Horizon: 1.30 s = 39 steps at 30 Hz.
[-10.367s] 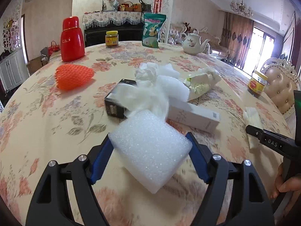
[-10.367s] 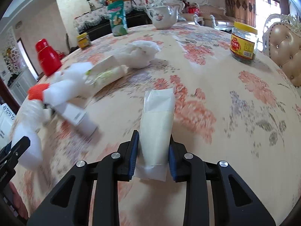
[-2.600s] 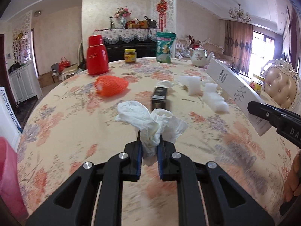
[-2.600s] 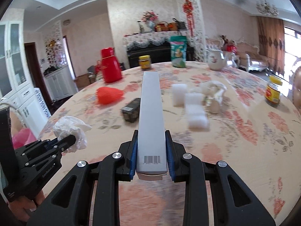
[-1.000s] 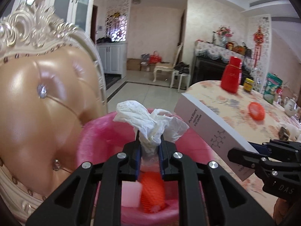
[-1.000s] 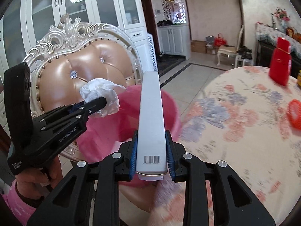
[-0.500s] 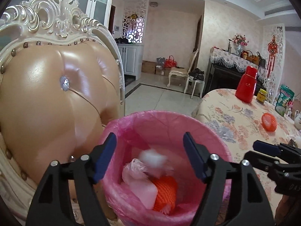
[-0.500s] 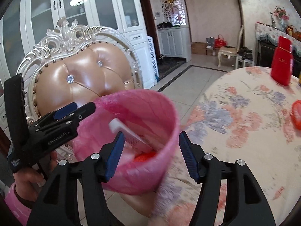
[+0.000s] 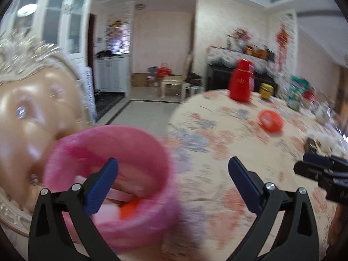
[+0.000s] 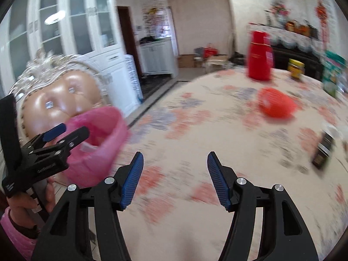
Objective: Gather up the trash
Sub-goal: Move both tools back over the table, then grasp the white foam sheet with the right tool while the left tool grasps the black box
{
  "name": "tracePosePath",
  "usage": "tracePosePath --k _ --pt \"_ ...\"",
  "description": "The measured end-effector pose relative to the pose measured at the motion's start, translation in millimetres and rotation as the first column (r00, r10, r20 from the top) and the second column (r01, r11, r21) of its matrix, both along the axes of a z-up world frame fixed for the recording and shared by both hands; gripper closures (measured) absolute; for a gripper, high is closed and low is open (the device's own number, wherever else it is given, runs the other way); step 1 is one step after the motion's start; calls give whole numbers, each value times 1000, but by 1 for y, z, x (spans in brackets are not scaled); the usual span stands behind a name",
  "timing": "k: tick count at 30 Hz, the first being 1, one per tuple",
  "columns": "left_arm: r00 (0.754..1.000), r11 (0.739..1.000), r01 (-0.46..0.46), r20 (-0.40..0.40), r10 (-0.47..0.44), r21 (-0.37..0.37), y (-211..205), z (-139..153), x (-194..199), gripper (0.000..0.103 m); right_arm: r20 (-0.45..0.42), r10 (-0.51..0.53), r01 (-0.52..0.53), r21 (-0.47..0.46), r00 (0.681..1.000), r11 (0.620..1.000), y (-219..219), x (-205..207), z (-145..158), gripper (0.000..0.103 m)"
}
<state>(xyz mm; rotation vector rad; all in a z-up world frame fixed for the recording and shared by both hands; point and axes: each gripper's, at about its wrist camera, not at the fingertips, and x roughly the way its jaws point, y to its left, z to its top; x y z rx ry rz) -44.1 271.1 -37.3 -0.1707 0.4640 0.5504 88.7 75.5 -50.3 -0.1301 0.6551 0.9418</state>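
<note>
A pink-lined trash bin (image 9: pixel 104 143) stands beside the table, holding pale and orange trash; it also shows in the right wrist view (image 10: pixel 102 130). My left gripper (image 9: pixel 173 174) is open and empty, at the bin's right rim. My right gripper (image 10: pixel 175 169) is open and empty over the flowered table (image 10: pixel 195 141). On the table lie an orange net (image 10: pixel 276 105), also in the left wrist view (image 9: pixel 270 120), a black box (image 10: pixel 324 150) and white scraps (image 9: pixel 326 140). Both views are motion-blurred.
A padded tan chair (image 9: pixel 26 106) stands behind the bin. A red flask (image 10: pixel 260 54), a yellow-lidded jar (image 10: pixel 295 68) and a green snack bag (image 10: pixel 332 76) stand at the table's far side. White cabinets (image 10: pixel 87 32) line the left wall.
Both grippers let go of their trash into the bin, the tissue and the long box. Since then both have swung right, away from the bin toward the table.
</note>
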Motion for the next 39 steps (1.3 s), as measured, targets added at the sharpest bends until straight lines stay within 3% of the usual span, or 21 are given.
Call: tracePosePath --k 5,10,19,31,36,39 --pt "993 993 114 -23 -114 -1 -49 -3 37 5 -14 -142 142 -5 990 990 -68 27 -8 44" --pt "970 971 239 -34 -239 -11 -106 -2 78 5 -27 -271 270 -11 962 963 -135 53 -15 43" --pt "894 902 427 -116 -432 -64 -195 -22 159 5 -57 -470 468 -52 881 882 -230 98 -33 41" --pt "858 871 480 -151 -491 -104 -239 -33 265 5 -83 -642 633 -109 762 766 -299 166 -55 37" --pt "839 867 483 -216 -499 -123 -248 -53 316 5 -109 -670 654 -151 734 741 -306 199 -63 37" --pt "826 863 474 -251 -505 -176 -247 -64 346 6 -126 -666 644 -174 735 745 -302 216 -68 35"
